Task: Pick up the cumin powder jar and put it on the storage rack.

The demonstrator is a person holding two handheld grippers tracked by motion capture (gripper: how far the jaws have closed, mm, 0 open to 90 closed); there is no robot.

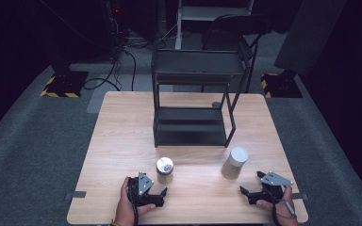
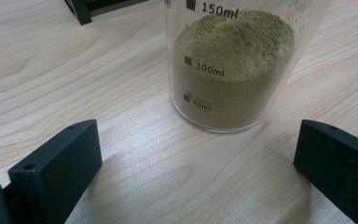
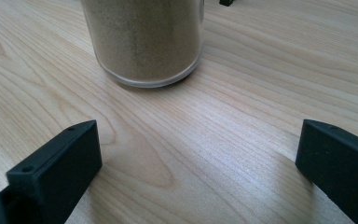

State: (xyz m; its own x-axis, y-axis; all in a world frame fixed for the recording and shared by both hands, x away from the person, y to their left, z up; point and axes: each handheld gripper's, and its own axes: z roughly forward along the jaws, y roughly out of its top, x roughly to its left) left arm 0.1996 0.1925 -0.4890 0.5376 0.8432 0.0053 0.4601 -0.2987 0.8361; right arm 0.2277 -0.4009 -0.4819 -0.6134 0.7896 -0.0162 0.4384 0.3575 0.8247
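We see a clear measuring jar (image 2: pixel 230 70) of tan powder, heaped just above its 100ml mark, standing upright on the bench (image 1: pixel 122 141) just ahead of our left hand-held gripper (image 1: pixel 162 194), whose jaws are spread wide and touch nothing. A taller jar (image 3: pixel 144 39) of the same powder stands just ahead of our right hand-held gripper (image 1: pixel 243 191), also spread wide. Beyond both sits a black shelf rack (image 1: pixel 193 94).

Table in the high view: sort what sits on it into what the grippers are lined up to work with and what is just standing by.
Likely in play:
- marked beaker, sandy powder inside, before the open left gripper
- taller jar, before the open right gripper

Standing by:
- black shelf rack
- wooden table
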